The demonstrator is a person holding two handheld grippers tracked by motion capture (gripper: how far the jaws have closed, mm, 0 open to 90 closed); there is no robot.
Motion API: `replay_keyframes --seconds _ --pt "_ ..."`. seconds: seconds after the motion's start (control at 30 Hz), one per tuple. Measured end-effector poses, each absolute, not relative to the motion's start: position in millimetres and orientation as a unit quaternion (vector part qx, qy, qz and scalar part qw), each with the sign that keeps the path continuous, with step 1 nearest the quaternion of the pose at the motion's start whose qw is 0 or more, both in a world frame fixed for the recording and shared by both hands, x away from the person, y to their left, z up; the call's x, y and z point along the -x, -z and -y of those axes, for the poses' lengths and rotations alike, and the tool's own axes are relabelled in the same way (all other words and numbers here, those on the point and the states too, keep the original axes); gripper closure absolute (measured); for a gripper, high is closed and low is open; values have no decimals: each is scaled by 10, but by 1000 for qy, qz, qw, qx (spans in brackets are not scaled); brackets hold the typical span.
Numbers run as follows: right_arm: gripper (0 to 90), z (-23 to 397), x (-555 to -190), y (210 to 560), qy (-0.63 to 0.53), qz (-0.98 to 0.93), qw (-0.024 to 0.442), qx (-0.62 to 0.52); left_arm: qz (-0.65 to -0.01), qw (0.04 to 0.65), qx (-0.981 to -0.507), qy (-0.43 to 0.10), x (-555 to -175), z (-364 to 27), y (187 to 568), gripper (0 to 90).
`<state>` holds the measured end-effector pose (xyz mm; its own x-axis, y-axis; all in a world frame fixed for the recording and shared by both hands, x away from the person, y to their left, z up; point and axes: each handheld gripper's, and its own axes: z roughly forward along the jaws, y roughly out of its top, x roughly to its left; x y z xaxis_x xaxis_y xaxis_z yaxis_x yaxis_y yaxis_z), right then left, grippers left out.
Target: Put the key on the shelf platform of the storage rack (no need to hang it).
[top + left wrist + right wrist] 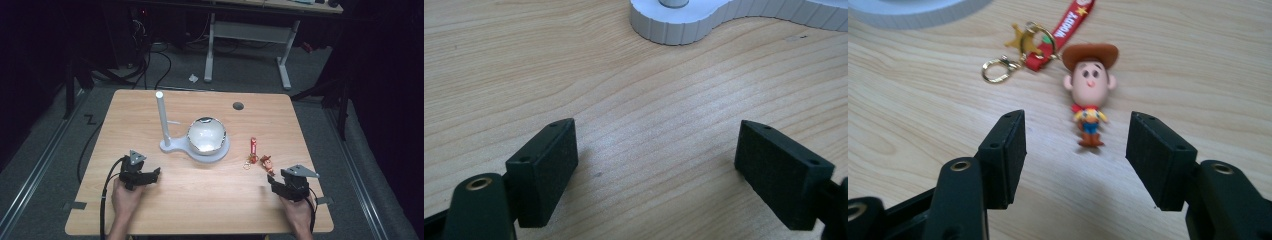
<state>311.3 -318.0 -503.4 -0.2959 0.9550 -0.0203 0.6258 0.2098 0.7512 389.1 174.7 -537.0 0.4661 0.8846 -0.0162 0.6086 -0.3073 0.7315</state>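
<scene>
Plainly the work in hand is the cowboy figure keychain (1090, 95); it lies flat on the wooden worktop (200, 200), to the right of the white stand (172, 146) that bears a shiny bowl (206, 135), and just ahead of the right gripper (1075, 150). That gripper's jaws stand apart with nothing between them, the figure's boots just beyond the tips; the left gripper (656, 165) rests well away on the other side of the worktop, its jaws wide open over bare wood.

By the look of it the keychain is light and will lift with little force; the figure seems a firm rubbery moulding, not fragile, though the big round head and hat could squirm out of a grip. The red strap (1063, 30), gold star charm (1019, 37) and clasp (997, 70) are loose and will dangle and swing once raised; the metal parts look slippery and thin. The body or head of the figure, taken across its width, looks the safest hold; the strap would be a floppier second choice.
</scene>
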Motion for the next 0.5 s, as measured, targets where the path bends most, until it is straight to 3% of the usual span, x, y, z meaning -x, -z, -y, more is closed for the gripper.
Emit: replay_keyframes --seconds 0.5 --pt "436 3024 -3543 5122 -291 -749 260 -535 -477 345 -783 -200 -3890 -1747 5370 179"
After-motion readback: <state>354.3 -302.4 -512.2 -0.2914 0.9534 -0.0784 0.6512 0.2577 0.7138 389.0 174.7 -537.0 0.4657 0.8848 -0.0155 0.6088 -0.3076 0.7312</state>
